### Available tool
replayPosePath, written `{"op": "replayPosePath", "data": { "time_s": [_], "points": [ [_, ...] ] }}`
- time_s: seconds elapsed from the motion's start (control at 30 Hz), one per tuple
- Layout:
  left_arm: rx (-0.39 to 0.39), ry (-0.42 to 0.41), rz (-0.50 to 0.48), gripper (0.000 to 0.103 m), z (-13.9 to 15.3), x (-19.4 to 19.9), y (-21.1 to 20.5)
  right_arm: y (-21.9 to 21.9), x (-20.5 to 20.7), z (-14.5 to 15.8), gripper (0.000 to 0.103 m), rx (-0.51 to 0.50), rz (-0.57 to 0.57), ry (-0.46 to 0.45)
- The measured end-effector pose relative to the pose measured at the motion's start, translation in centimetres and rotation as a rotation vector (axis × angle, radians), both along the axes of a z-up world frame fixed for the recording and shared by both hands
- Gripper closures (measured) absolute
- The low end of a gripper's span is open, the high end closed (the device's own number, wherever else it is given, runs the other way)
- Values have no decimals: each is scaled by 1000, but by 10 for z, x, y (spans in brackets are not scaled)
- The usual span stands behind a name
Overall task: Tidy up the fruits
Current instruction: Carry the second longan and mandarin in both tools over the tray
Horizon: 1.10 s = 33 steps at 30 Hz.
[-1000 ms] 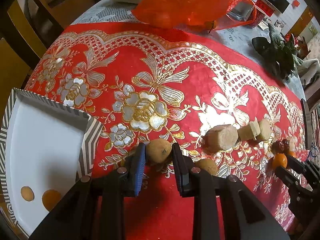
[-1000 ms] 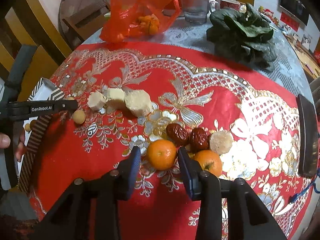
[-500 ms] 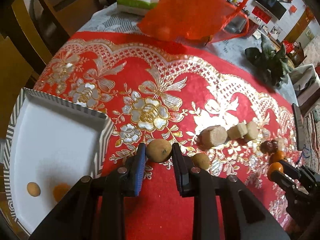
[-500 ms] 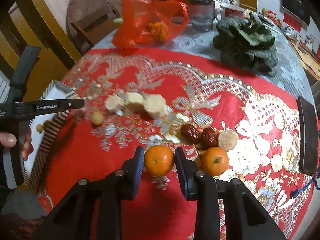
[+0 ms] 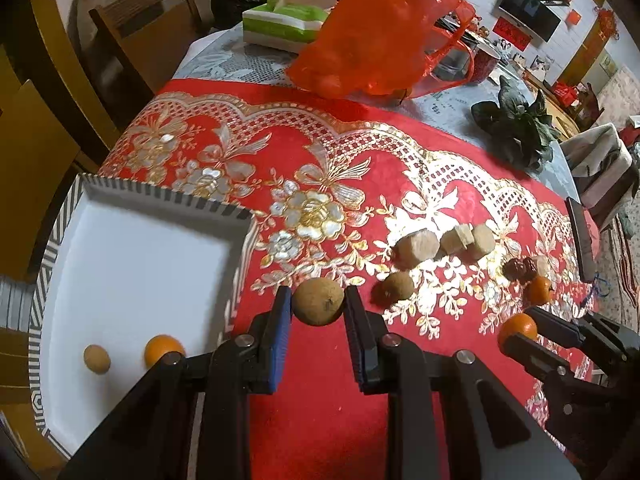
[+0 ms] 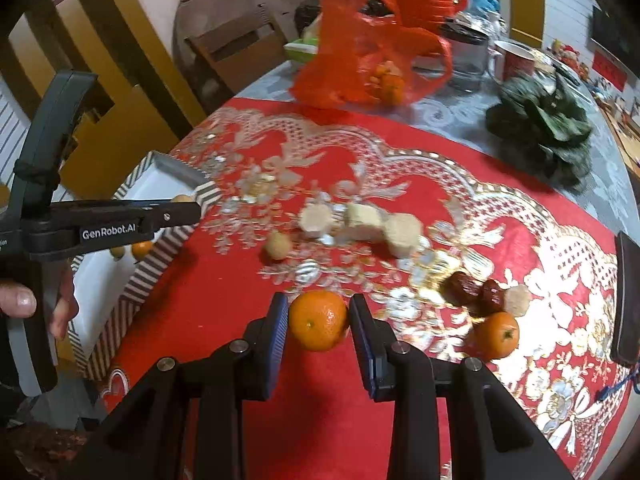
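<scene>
**Both grippers carry fruit toward the tray**

The left gripper [image 5: 319, 307] has its jaws closed tight on a small round brown fruit [image 5: 319, 301], held clear of the red cloth [image 5: 320, 152] that covers the counter. The right gripper [image 6: 319, 322] has its jaws clamped on a small orange [image 6: 319, 320], also lifted off the cloth.

The white tray [image 5: 132, 272] with a striped rim lies just left of the left gripper's jaws, its near corner close beside them. It already holds one brown fruit [image 5: 97, 359] and one orange [image 5: 162, 350]. From the right gripper the tray sits well off to the left, past the left gripper, so the left hand is clearly nearer and would likely unload first.

On the cloth ahead there remain another brown fruit [image 5: 393, 287], three pale cut chunks [image 5: 444, 240] in a row, two dark red dates [image 6: 476, 290], a pale lump and a second orange [image 6: 497, 335]. Farther back are an orange plastic bag [image 5: 384, 32] and dark leafy greens [image 5: 516, 124].
</scene>
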<state>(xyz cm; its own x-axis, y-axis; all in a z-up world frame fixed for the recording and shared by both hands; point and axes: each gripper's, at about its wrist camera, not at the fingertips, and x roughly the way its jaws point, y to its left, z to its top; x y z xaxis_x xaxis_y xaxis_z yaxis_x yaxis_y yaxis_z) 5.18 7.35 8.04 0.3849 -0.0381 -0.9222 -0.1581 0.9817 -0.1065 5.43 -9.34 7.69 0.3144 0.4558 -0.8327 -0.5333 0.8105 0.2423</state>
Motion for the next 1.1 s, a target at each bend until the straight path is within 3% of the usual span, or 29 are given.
{"op": "replayPosePath", "data": {
  "time_s": [0.57, 1.1],
  "points": [
    [-21, -6, 102, 78, 12, -44, 62, 77, -19, 12, 68, 7, 158, -18],
    [-7, 16, 235, 78, 4, -85, 122, 149, -35, 23, 68, 15, 324, -34]
  ]
}}
